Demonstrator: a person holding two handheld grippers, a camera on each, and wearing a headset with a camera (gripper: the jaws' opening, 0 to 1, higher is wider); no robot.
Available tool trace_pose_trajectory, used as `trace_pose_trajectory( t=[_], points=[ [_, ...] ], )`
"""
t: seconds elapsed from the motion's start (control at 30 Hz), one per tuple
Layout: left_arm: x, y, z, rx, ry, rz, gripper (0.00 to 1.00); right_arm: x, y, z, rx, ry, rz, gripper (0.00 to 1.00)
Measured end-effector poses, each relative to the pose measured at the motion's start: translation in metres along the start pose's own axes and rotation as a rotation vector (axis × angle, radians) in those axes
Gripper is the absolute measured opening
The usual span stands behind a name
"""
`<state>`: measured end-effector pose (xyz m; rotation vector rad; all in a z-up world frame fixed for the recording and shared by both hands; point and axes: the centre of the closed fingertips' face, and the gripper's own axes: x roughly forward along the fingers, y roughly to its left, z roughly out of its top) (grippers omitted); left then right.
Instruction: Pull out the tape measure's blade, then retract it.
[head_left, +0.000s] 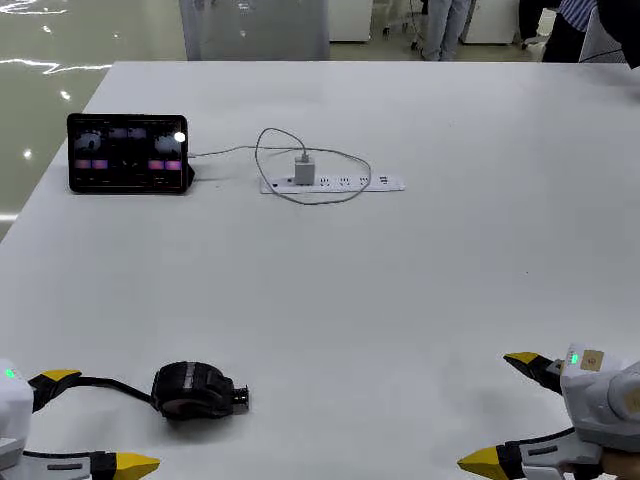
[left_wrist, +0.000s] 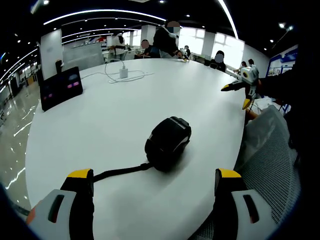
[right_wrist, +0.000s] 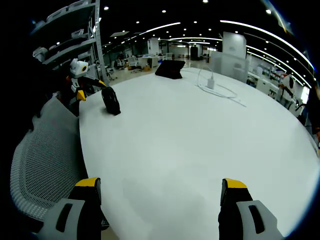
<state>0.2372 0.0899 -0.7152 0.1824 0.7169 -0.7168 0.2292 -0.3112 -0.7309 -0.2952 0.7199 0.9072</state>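
Observation:
A black tape measure lies on the white table near its front left edge, with a black wrist strap trailing left from it. My left gripper stands open at the bottom left, its yellow-tipped fingers either side of the strap, a short way from the case. In the left gripper view the tape measure sits just ahead of the open jaws. My right gripper is open at the bottom right, far from the tape measure, with nothing between its fingers. No blade is drawn out.
A tablet stands at the back left, its cable running to a white power strip with a charger plugged in. A mesh chair is at the table's near edge. People stand beyond the far side.

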Motion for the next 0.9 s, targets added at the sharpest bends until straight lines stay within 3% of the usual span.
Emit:
trace_pose_trajectory(
  t=[0.5, 0.9],
  points=[
    [-0.0007, -0.0024, -0.0042, 0.003, 0.021, -0.012, 0.96, -0.0019, 0.0003, -0.0007, 0.006, 0.001, 0.0, 0.99],
    [-0.0005, -0.0025, -0.0022, 0.015, 0.018, -0.016, 0.99, -0.0013, 0.0011, -0.0027, 0.004, 0.007, 0.003, 0.99]
  ],
)
